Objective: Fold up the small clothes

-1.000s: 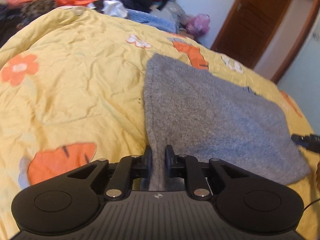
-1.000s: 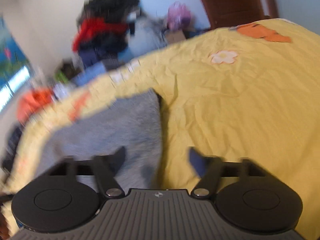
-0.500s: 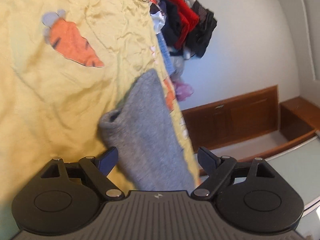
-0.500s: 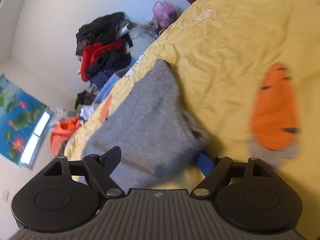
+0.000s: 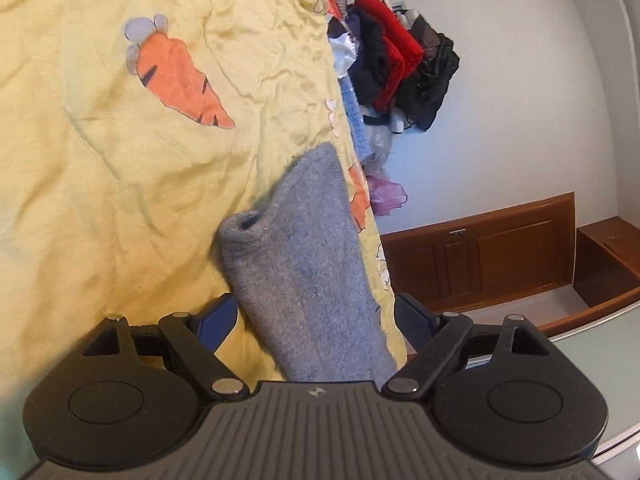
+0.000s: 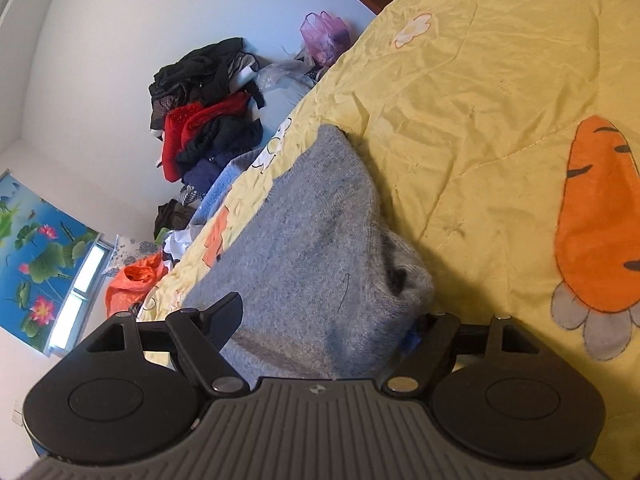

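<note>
Grey knit garment (image 5: 304,280) lies folded on the yellow carrot-print quilt (image 5: 120,160) | left gripper (image 5: 316,316) and right gripper (image 6: 324,320) straddle its near end, jaws spread, gripping nothing | fold apparently incomplete; tidying remains.

The sweater (image 5: 304,280) lay on the quilt (image 5: 120,160), between each gripper's spread fingers, a clothes pile (image 6: 204,120) beyond.

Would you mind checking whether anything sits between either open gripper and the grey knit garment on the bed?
Nothing visible does. The grey knit garment lies directly between the open fingers of the left gripper, and likewise the right gripper, on the yellow quilt.
</note>
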{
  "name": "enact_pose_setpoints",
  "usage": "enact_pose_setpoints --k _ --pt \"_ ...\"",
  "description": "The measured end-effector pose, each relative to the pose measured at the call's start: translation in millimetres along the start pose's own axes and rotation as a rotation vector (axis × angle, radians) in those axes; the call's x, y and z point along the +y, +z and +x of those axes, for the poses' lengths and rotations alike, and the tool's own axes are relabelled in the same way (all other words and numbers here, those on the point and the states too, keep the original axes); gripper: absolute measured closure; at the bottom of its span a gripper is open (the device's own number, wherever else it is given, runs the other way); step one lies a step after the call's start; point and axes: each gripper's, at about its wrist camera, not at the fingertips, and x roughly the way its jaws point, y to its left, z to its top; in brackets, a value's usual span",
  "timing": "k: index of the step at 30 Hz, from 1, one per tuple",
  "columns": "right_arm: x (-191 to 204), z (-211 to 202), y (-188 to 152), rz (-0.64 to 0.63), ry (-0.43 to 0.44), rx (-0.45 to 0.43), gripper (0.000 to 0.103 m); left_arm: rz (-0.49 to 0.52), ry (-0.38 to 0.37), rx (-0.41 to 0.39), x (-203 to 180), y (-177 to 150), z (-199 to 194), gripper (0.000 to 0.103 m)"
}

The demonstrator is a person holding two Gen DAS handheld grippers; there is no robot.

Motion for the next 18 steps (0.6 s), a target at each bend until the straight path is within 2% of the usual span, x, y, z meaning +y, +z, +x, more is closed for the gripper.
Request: enact_pose_setpoints --k 5,6,7,8,10,12,16,18 --pt "7.7 8.5 -2.4 -0.011 -0.017 -0.02 0.017 0.099 0.055 -0.042 -16.7 5.5 29.8 0.019" --pt "7.4 8.8 -2.0 -0.004 -0.017 -0.019 0.017 0.131 0.051 -0.048 -19.9 6.2 36.5 0.023" --pt "5.8 7.7 -1.7 0.007 -0.008 -0.015 0.017 0.15 0.061 -0.046 -21.4 5.6 41.9 0.039" --pt "2.8 5.1 -1.4 0.015 0.004 -0.012 0.017 0.142 0.066 -0.033 -20.0 6.1 47.3 0.047" --pt "-1.4 3.2 0.6 0.03 0.018 -0.014 0.019 0.104 0.029 -0.033 -12.5 3.5 44.1 0.048" --pt "-2.8 4.3 3.2 0.049 0.02 -0.021 0.019 0.111 0.018 -0.045 -9.8 2.0 38.7 0.048" --pt "1.2 9.2 4.1 0.052 0.009 -0.001 0.017 0.07 0.04 -0.034 -12.4 3.8 37.8 0.047" --pt "-0.3 7.4 2.4 0.035 0.014 0.005 0.019 0.063 0.089 -0.004 -17.0 4.5 35.0 0.044"
